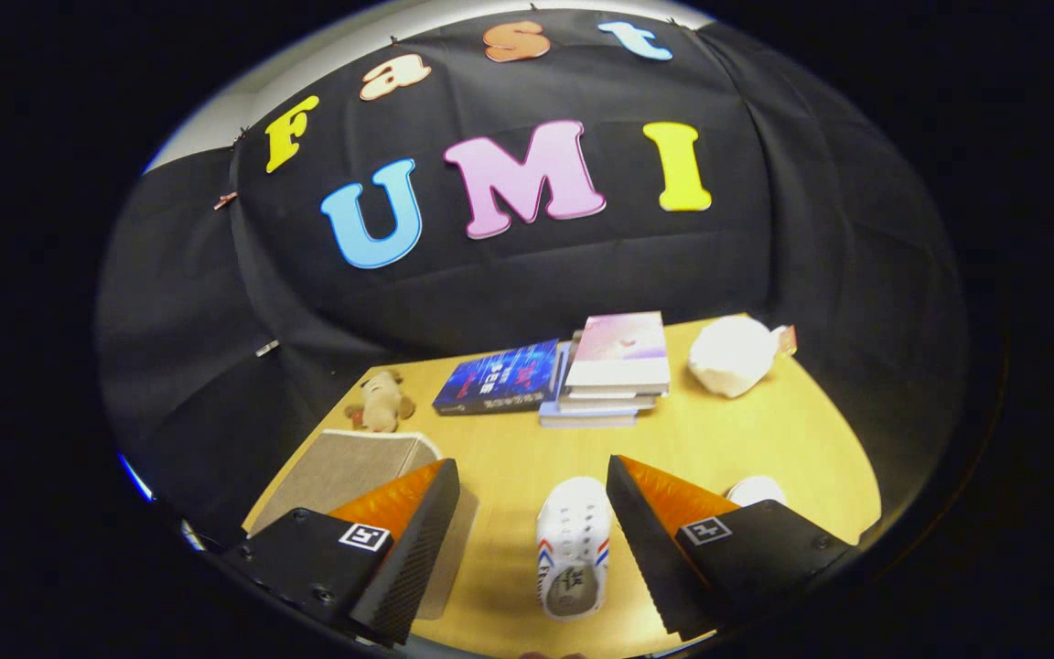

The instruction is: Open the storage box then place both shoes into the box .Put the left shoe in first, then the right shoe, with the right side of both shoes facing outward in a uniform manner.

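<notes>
A white shoe (573,547) with red and blue stripes lies on the wooden table (765,439), its toe pointing away from me, in the gap between my fingers and close to the right one. A second white shoe (756,490) peeks out just beyond the right finger, mostly hidden by it. The storage box (353,467), beige fabric with its lid down, sits by and beyond the left finger. My gripper (532,480) is open above the table, nothing pressed between the fingers.
Beyond the fingers lie a blue book (497,377) and a stack of books (614,369). A white plush toy (733,355) rests at the far right, a small brown plush (381,401) past the box. The table's edges drop off left and right.
</notes>
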